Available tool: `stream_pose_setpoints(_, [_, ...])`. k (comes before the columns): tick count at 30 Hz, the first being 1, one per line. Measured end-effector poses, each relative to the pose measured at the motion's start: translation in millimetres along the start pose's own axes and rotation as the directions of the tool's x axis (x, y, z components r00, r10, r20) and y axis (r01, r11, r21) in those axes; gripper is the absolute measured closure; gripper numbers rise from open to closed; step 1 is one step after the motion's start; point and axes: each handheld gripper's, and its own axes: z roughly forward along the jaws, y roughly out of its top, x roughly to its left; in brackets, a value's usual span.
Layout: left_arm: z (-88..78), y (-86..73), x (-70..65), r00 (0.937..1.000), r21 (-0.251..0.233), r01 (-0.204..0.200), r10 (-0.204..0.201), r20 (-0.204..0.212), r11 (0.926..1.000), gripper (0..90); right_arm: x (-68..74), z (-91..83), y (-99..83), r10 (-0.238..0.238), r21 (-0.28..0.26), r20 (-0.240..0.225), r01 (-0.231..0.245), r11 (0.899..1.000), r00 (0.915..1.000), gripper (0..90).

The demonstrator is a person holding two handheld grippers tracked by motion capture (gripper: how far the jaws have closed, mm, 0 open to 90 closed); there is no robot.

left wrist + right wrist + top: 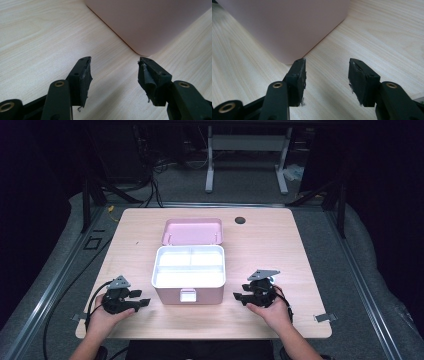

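Black jaws stand apart and empty on both the left gripper (113, 71) and right gripper (327, 72), each resting on the table (280, 245) beside a near corner of the open pink box (188, 270), likely poised to start.

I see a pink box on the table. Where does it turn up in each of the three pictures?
High view: pink box at the table's centre, lid open.
Left gripper view: its rounded corner at upper right.
Right gripper view: its corner at upper left.
Shared landmark: the pale wooden table.
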Motion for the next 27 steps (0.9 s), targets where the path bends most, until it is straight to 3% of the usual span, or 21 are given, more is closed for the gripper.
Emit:
stream_pose_setpoints(16, [-1.0,0.3,-1.9,0.9999,0.019,0.011,-0.011,-0.004,0.9998,44.0,0.6,0.3,1.1,-0.005,-0.001,0.006,0.005,1.000,1.0000,48.0])
stream_pose_setpoints(25, [-3.2,7.5,-0.3,0.9993,0.005,0.030,-0.030,0.024,0.9995,44.0,0.1,0.8,3.1,0.004,0.004,0.019,-0.004,1.000,0.9998,46.5])
stream_pose_setpoints(27, [-5.8,15.4,-1.6,0.9986,-0.003,0.028,-0.028,0.045,0.9996,44.5,-0.5,-0.4,5.6,0.010,0.001,0.030,-0.010,1.000,0.9995,46.0])
